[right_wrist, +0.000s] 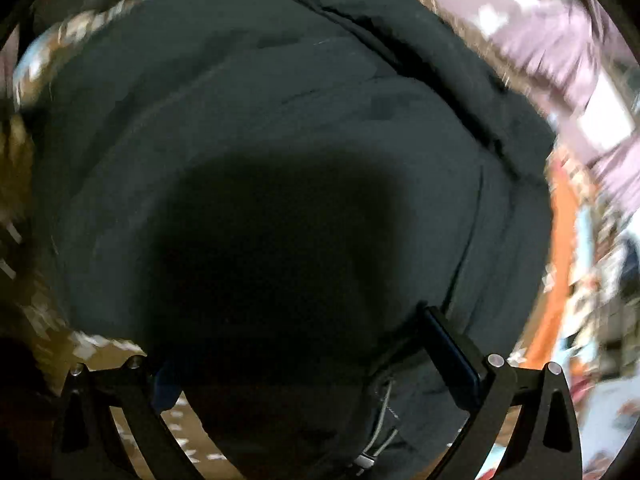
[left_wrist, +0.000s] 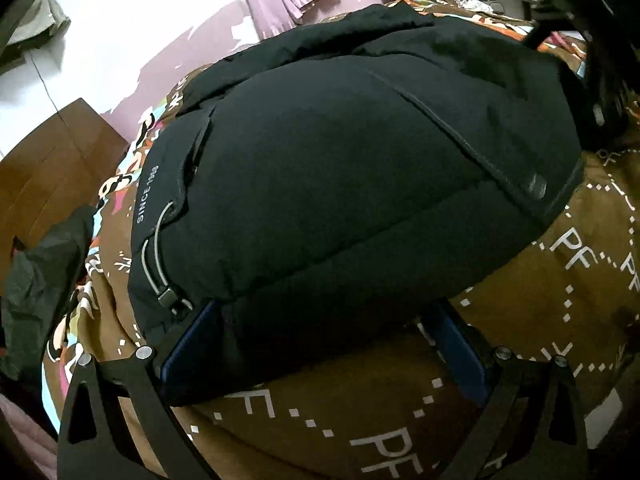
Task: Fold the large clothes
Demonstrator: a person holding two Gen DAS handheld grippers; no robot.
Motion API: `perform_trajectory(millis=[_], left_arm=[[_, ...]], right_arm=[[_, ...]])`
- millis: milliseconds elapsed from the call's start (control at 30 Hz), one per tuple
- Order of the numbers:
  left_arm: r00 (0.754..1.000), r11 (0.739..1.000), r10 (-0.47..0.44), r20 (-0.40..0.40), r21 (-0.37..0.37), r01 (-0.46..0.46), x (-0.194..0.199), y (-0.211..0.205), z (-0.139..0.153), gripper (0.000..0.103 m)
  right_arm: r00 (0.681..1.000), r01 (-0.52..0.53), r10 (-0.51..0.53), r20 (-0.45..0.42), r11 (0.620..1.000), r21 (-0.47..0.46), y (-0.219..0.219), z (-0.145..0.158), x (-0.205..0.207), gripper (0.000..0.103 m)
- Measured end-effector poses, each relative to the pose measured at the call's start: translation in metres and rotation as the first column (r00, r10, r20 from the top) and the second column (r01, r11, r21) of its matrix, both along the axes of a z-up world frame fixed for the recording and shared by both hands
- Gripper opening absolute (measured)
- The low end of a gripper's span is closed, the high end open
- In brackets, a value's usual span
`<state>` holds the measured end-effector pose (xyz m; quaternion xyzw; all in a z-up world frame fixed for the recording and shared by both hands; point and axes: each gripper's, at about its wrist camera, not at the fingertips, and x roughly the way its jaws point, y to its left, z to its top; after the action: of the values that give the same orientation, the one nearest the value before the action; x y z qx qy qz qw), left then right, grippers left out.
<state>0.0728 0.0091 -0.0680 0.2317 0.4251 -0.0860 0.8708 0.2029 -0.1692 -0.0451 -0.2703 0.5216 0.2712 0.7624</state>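
Spread across a brown patterned bedspread (left_wrist: 520, 320), the puffy black padded jacket (left_wrist: 340, 180), judged soft, bulky and springy, is flanked at its hem by both wide-spread grippers, left gripper (left_wrist: 320, 340) and right gripper (right_wrist: 296, 356), where it is best pinched.

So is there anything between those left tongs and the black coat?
Nothing visible. The left tongs stand open right at the near edge of the black coat, which bulges over their tips on the brown bedspread; whether the pads actually touch the fabric is unclear.

Puffy black jacket (left_wrist: 340, 184) lies bunched on bedspread (left_wrist: 400, 400)
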Motion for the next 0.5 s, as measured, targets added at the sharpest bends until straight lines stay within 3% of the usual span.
perform_trajectory(millis=[200, 367, 500], left_arm=[[1.0, 1.0, -0.015, -0.006, -0.018, 0.015, -0.001, -0.004, 0.0, 0.101], [1.0, 1.0, 0.0, -0.006, -0.03, 0.0, 0.006, -0.004, 0.004, 0.101], [1.0, 0.998, -0.018, -0.017, 0.053, 0.019, 0.008, -0.009, -0.009, 0.101]], right_arm=[[0.986, 0.102, -0.083, -0.146, 0.986, 0.128, -0.013, 0.025, 0.042, 0.103], [0.967, 0.163, -0.124, -0.223, 0.973, 0.163, -0.017, 0.031, 0.053, 0.103], [0.969, 0.146, -0.116, -0.217, 0.981, 0.131, -0.015, 0.026, 0.044, 0.103]])
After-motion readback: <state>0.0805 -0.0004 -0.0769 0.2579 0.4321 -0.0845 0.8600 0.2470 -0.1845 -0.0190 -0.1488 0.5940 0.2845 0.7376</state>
